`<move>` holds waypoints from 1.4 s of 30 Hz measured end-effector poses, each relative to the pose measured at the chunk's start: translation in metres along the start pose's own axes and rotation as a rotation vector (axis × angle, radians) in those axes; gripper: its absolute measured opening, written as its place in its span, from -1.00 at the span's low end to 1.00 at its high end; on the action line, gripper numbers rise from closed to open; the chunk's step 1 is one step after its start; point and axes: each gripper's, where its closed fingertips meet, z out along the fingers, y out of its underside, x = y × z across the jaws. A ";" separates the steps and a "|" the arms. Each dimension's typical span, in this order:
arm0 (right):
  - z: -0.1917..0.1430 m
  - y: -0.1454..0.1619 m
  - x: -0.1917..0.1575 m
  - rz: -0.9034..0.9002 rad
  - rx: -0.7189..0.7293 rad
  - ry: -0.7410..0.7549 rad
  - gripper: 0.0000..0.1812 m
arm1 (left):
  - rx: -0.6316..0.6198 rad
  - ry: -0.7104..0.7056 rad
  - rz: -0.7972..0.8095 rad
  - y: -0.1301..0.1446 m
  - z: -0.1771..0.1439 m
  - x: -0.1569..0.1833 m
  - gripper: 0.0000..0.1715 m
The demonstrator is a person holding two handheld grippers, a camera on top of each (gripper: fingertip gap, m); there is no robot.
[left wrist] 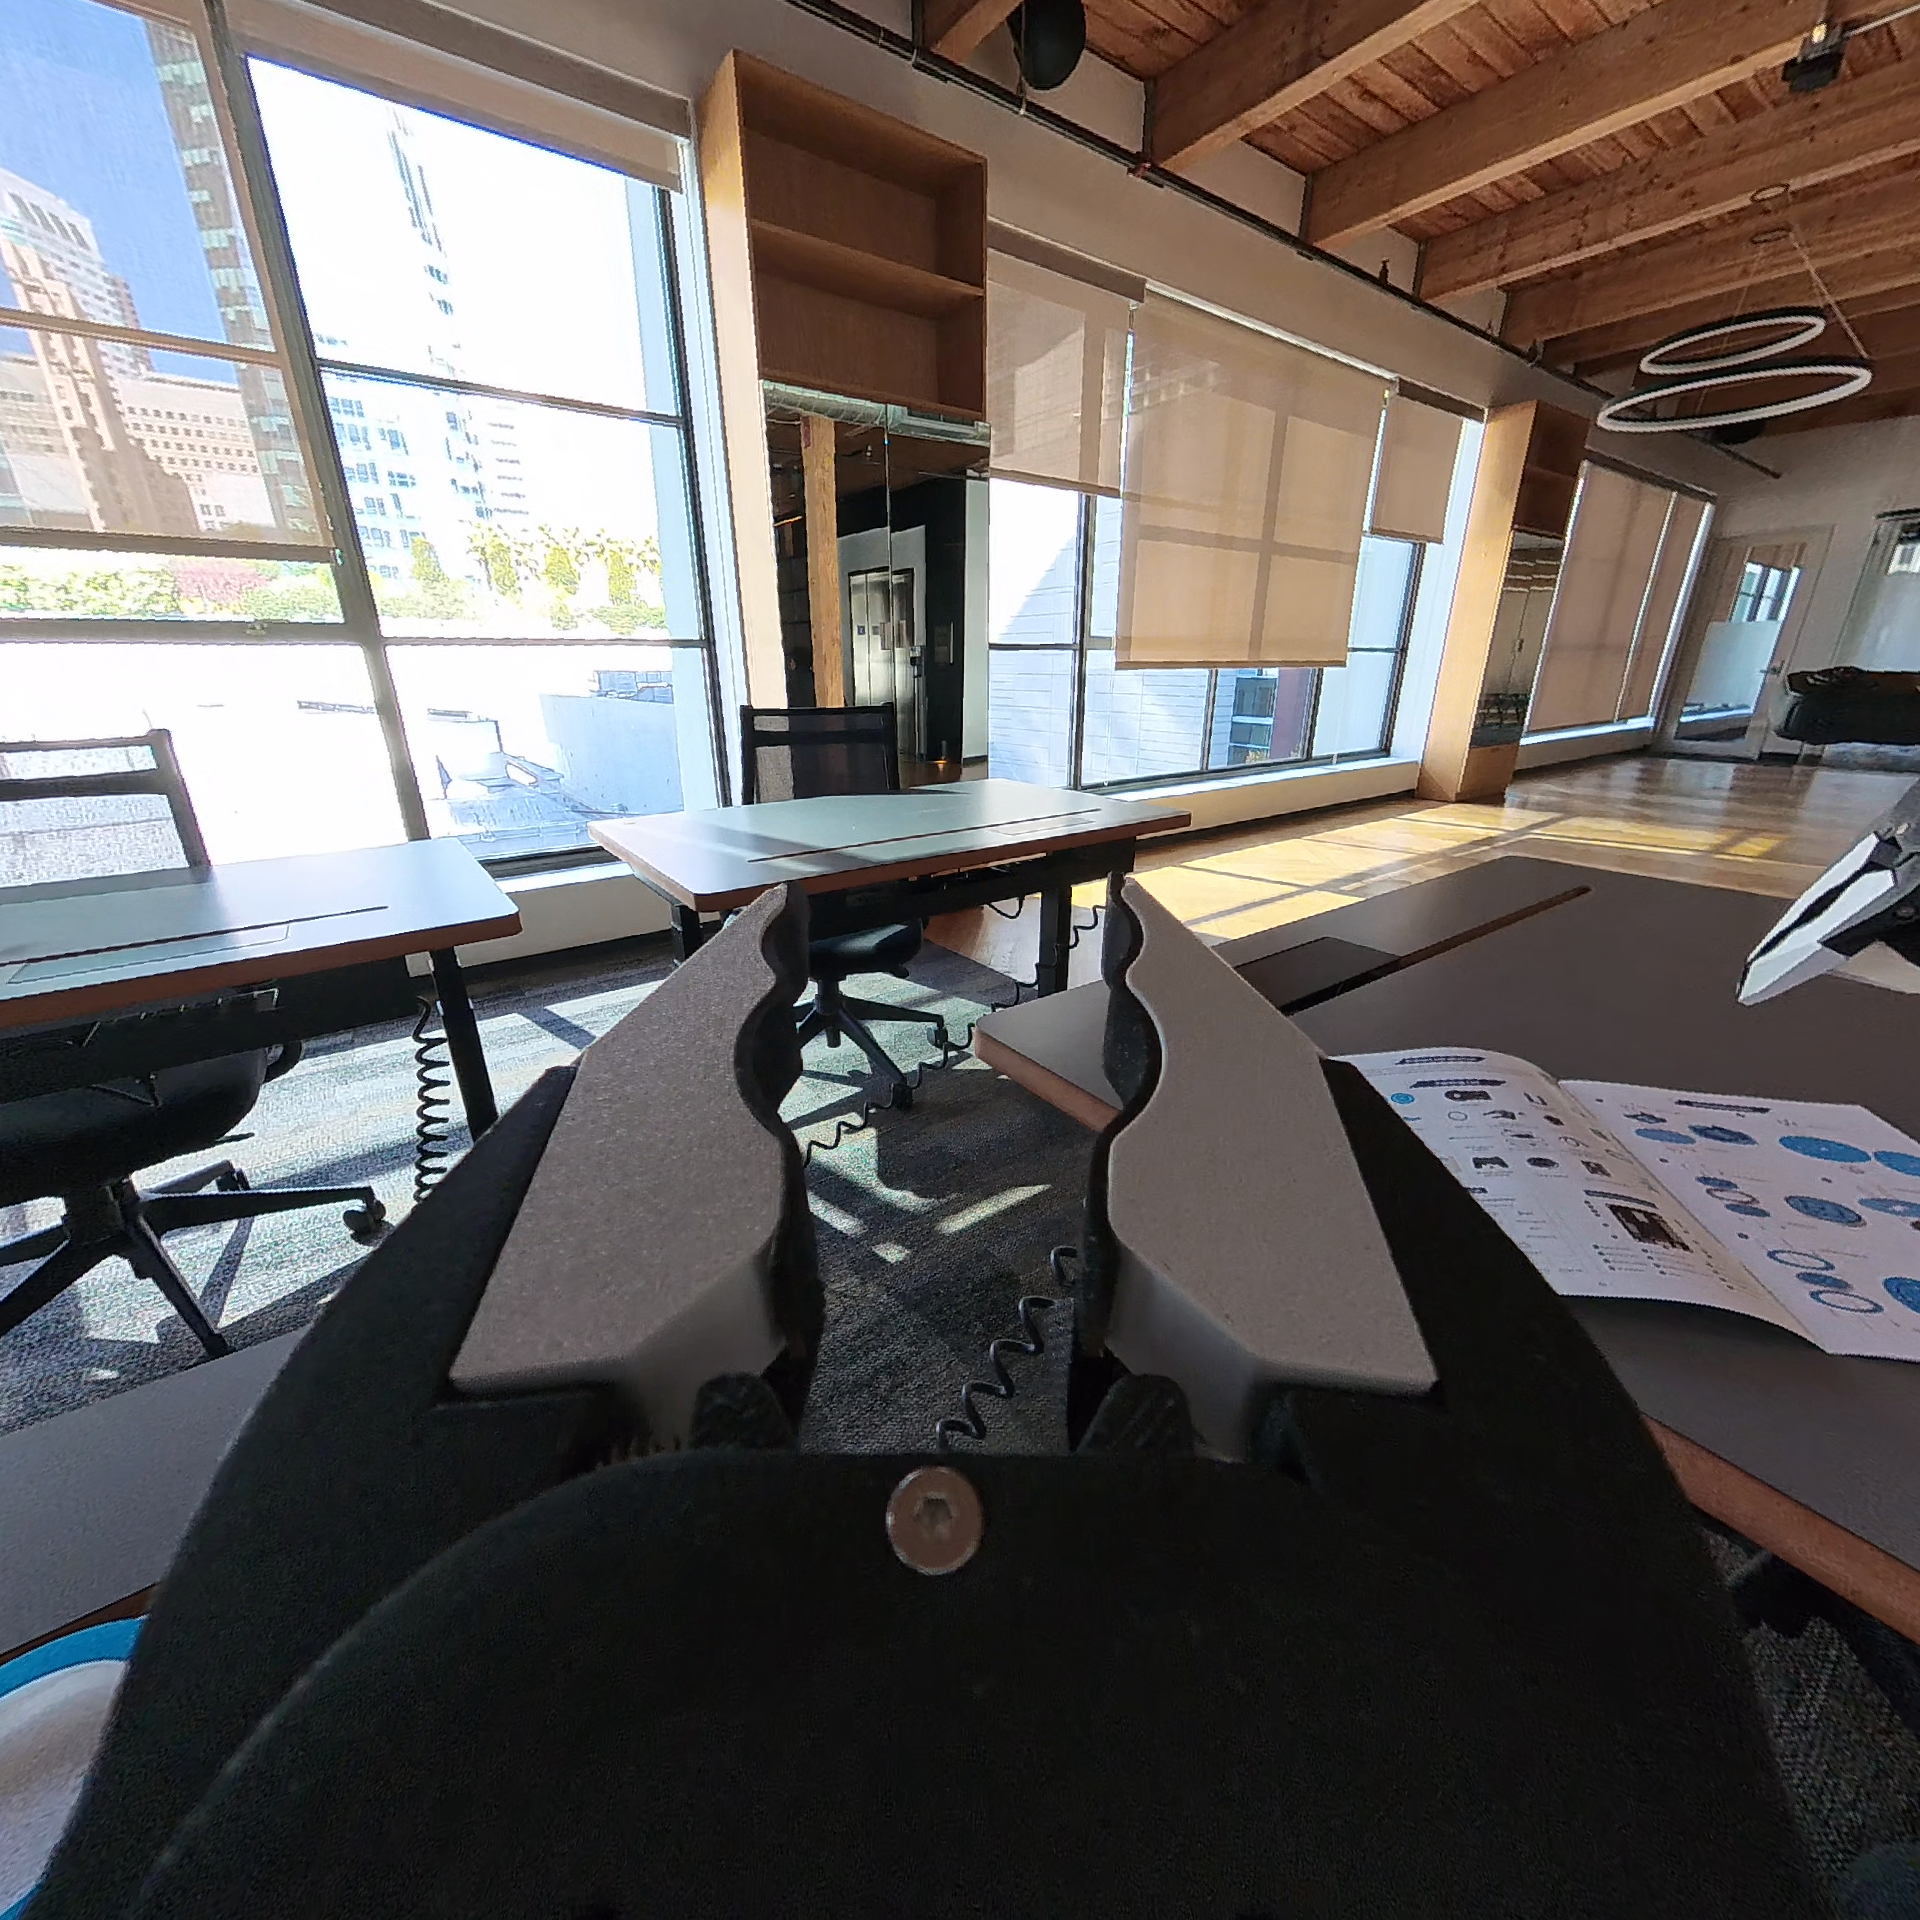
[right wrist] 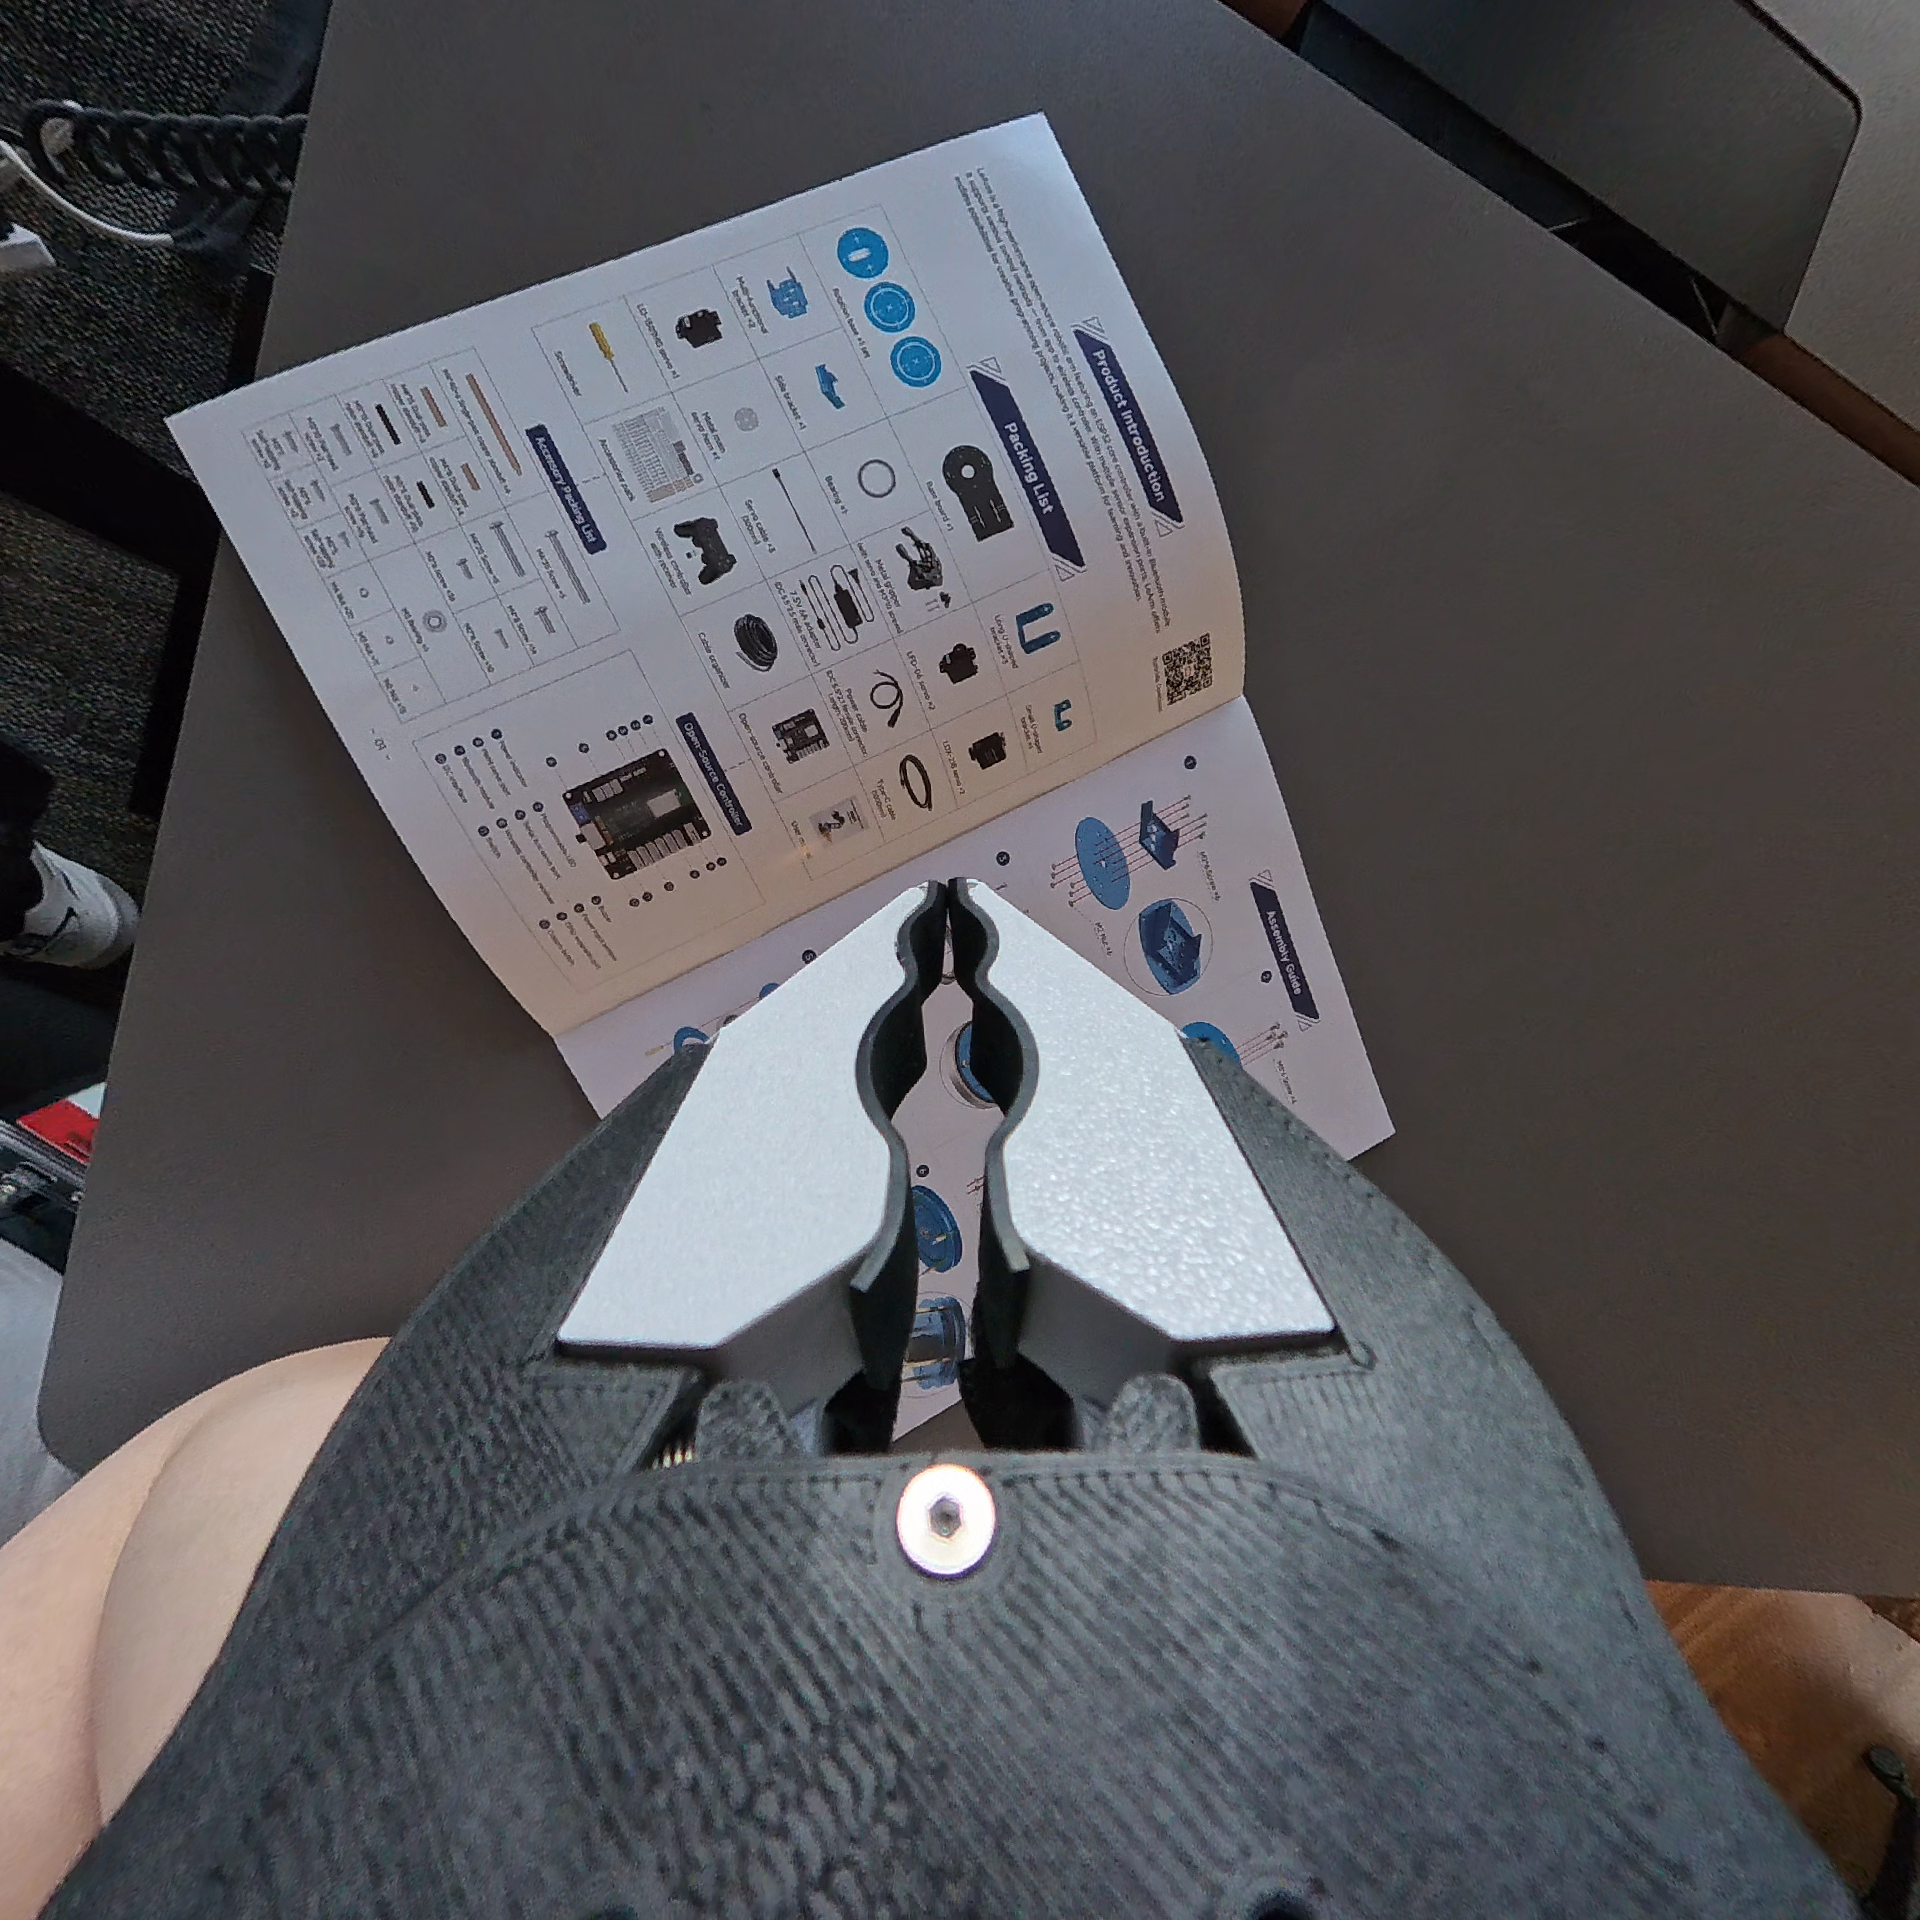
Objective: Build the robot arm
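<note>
- Hovering with fingers together: right tool (right wrist: 951, 885), tips over open booklet (right wrist: 717, 540) on grey surface (right wrist: 1455, 727)
- Pointing away, fingers apart, empty: left tool (left wrist: 951, 914)

booklet (left wrist: 1662, 1184) cut off at right edge, lower page (right wrist: 1164, 935) partly hidden

The right tool (right wrist: 951, 888) points down over an open booklet (right wrist: 727, 582) lying flat on the grey counter (right wrist: 1455, 727). Its fingertips meet at the booklet's fold with nothing between them. The printed pages spread ahead of and beneath the tool. Carpet (right wrist: 135, 187) lies far left.
</note>
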 end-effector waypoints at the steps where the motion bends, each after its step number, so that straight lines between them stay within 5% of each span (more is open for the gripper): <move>1: 0.000 0.000 0.000 -0.001 0.001 0.000 -1.00 | 0.000 -0.001 0.001 0.000 0.000 0.000 -0.35; 35: 0.004 -0.004 -0.007 -0.038 -0.025 -0.004 -1.00 | -0.019 -0.087 -0.013 -0.011 -0.026 -0.033 -0.32; 42: 0.002 -0.001 -0.006 -0.030 -0.014 -0.007 -1.00 | -0.160 -0.057 -0.023 0.014 -0.018 -0.032 -0.31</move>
